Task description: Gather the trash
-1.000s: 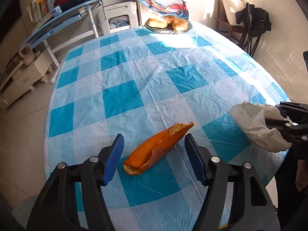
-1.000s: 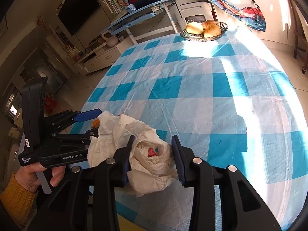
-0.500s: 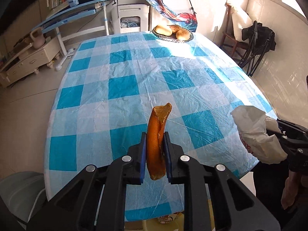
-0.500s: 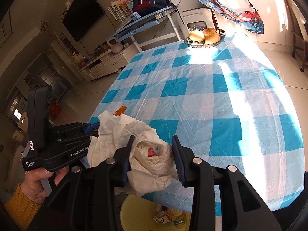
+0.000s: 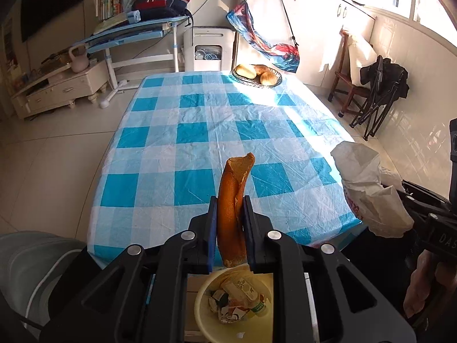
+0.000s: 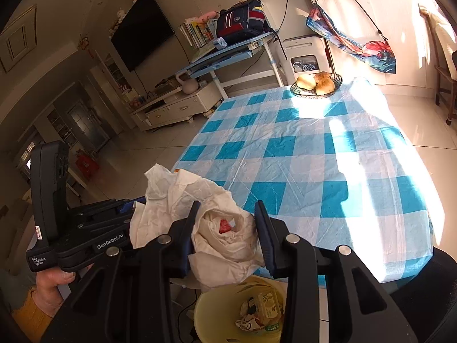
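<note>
- Left gripper clenches an orange peel, right gripper a crumpled wrapper.
- Next, likely release both above the yellow bin below the table.

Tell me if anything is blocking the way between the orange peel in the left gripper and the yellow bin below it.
Nothing visible blocks it. The orange peel hangs clamped in the left gripper, past the table edge, with the open yellow bin below. The right gripper holds its crumpled white bag off to the side.
</note>
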The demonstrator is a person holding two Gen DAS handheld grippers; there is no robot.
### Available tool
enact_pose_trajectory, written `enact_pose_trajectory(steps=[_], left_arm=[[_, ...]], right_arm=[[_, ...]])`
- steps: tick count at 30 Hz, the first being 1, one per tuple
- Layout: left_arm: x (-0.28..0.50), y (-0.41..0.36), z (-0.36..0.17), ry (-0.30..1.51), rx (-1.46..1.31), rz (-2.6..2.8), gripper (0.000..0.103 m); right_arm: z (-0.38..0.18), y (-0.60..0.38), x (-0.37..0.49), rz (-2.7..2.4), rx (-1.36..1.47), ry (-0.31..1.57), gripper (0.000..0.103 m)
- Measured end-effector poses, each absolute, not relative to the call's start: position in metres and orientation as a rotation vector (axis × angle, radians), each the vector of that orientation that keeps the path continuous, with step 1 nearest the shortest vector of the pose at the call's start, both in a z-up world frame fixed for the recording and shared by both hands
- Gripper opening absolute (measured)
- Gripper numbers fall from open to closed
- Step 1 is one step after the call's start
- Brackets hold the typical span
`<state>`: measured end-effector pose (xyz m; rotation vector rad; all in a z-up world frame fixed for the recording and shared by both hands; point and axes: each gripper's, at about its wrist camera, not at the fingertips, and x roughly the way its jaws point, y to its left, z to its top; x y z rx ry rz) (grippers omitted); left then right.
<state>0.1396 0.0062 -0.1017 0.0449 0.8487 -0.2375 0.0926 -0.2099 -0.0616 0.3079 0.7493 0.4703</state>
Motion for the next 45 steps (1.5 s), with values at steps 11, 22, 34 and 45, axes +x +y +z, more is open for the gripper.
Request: enact_pose_trajectory(steps=[11, 22, 34, 45], left_arm=[[0.099, 0.004, -0.081, 0.795, 0.084, -0.225, 0.016], [0.073, 0.003, -0.074, 0.782, 0.096, -0.233, 0.017], [0.051, -0.003, -0.120, 0.913, 0.050, -0.252, 0.017], [0.028, 0.006, -0.136, 0.962, -0.015, -0.243, 0.056]], right_arm=[[-0.053, -0.207, 0.064, 0.487, 0.289, 0.736, 0.038], [-0.060, -0.204, 0.036, 0.492, 0.277, 0.764, 0.038], [-0.112, -0.163, 0.024, 0.518, 0.176, 0.967, 0.050], [-0.095, -0.195, 0.003, 0.343, 0.192, 0.921, 0.077]])
